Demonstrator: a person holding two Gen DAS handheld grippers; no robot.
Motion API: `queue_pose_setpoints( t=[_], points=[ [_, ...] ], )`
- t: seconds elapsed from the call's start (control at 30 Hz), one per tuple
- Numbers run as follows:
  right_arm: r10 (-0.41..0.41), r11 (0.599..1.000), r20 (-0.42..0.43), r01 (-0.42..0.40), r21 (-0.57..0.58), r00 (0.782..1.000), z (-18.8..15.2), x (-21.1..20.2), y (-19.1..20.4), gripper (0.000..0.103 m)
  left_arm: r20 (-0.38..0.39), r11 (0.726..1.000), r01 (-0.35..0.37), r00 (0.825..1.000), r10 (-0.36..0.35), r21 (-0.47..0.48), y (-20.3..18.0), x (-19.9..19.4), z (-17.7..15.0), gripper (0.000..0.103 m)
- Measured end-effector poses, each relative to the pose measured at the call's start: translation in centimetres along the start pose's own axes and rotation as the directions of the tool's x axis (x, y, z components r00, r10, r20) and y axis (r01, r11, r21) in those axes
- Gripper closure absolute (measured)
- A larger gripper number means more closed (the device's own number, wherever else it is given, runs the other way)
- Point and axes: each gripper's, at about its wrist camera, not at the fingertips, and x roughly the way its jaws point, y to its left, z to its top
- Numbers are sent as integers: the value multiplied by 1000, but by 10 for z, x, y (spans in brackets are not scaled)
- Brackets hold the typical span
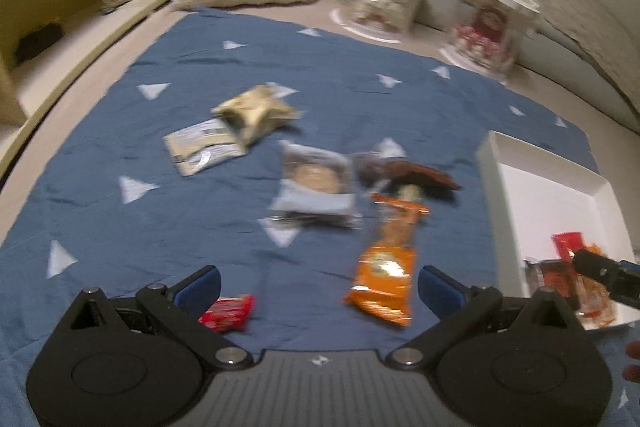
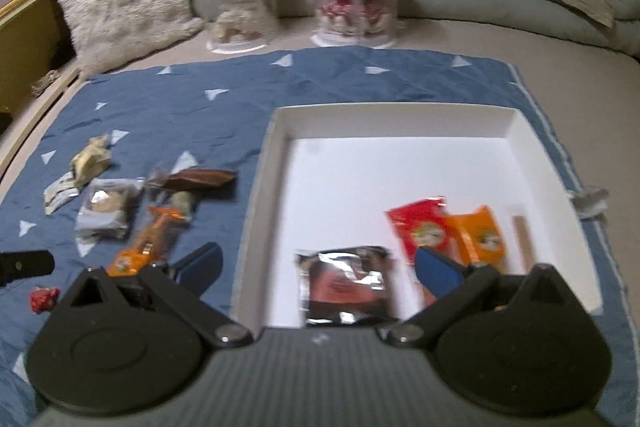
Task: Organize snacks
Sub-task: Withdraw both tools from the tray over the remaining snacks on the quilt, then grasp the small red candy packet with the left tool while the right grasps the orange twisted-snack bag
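**Both hand-held grippers wide over the snacks**

The left hand-held gripper (image 1: pixel 318 287) hovers low over the blue cloth (image 1: pixel 100 155), fingers spread wide and holding nothing. An orange packet (image 1: pixel 386 267) lies just ahead between its fingers, and a small red sweet (image 1: pixel 228 313) sits beside its left finger. The right hand-held gripper (image 2: pixel 318 267) hangs over the near edge of the white tray (image 2: pixel 400 115), also wide and empty. A silver packet (image 2: pixel 346 285) lies in the tray between its fingers, with red (image 2: pixel 418 227) and orange (image 2: pixel 482 235) packets beyond its right finger.
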Motion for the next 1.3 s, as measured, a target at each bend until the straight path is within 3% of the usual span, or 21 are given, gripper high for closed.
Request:
queue_pose_setpoints(
  t=[0.43, 0.57, 0.67, 0.7, 0.9, 1.07, 1.27, 1.3],
  points=[
    [118, 993, -11, -118, -12, 993, 9, 33, 87, 0, -60, 995, -84, 995, 81, -54, 70, 13, -12, 0],
    [154, 988, -37, -154, 1, 987, 8, 48, 111, 0, -95, 993, -70, 994, 61, -94, 81, 25, -13, 0],
    [162, 987, -54, -161, 23, 985, 9, 62, 125, 0, -126, 990, -31, 992, 14, -136, 84, 34, -13, 6],
    [160, 987, -62, -159, 30, 985, 9, 67, 129, 1, -135, 989, -21, 991, 1, -149, 83, 38, -13, 13],
    [158, 986, -110, -152, 62, 981, 7, 94, 148, 14, -192, 988, -4, 981, -27, -157, 75, 59, -16, 25],
    [132, 988, -139, -120, 96, 981, 4, 114, 158, 17, -202, 993, -19, 979, -6, -117, 67, 67, -17, 32],
    [80, 995, -188, -67, 75, 979, 0, 132, 166, 30, -204, 993, -31, 979, 8, -111, 69, 70, -15, 45],
    [72, 996, -205, -61, 64, 976, -1, 135, 167, 36, -203, 993, -32, 979, 8, -114, 69, 70, -15, 48]
  ],
)
